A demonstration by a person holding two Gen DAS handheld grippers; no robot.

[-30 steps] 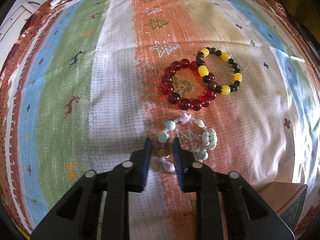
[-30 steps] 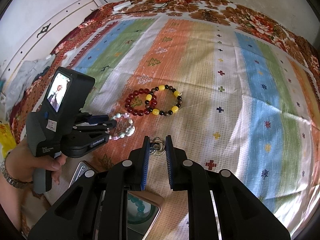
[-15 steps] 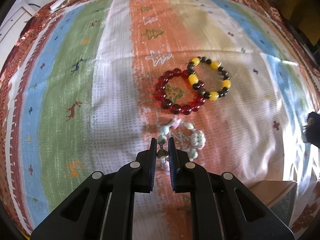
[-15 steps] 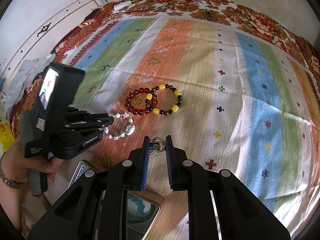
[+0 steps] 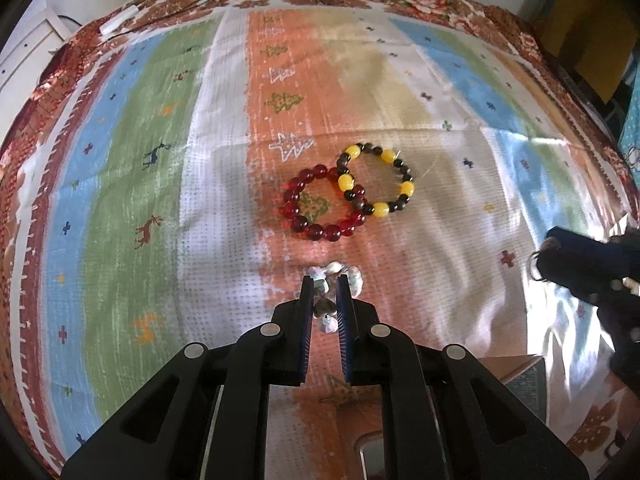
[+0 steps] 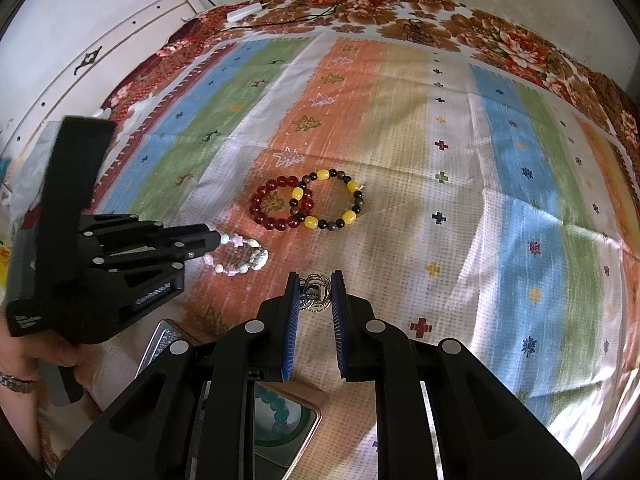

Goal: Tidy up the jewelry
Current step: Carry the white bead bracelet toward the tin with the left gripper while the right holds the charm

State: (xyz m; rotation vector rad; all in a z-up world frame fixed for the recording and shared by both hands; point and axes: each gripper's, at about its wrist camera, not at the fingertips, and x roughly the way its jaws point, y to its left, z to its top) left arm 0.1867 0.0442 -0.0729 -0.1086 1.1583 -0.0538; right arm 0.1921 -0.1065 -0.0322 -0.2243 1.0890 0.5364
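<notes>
My left gripper (image 5: 325, 285) is shut on a pastel bead bracelet (image 5: 355, 280), whose beads bunch around the fingertips. In the right wrist view the left gripper (image 6: 218, 239) holds that bracelet (image 6: 258, 258) dangling just over the striped cloth. Beyond it lie a red bead bracelet (image 5: 320, 206) and a yellow-and-black bead bracelet (image 5: 378, 184), overlapping each other. Both show again in the right wrist view: the red bracelet (image 6: 280, 204) and the yellow-and-black one (image 6: 330, 200). My right gripper (image 6: 315, 282) is shut on a bundle of thin gold rings (image 6: 316, 300).
An open box (image 6: 280, 412) with teal beads sits under the right gripper, and a second case (image 6: 162, 342) lies to its left. A person's hand (image 6: 24, 360) holds the left tool. A white power strip (image 6: 244, 11) and cables lie at the far edge.
The left gripper closed on the pastel bracelet and rose with it, so the beads left their flat loop on the cloth. The right gripper kept still with the rings.
</notes>
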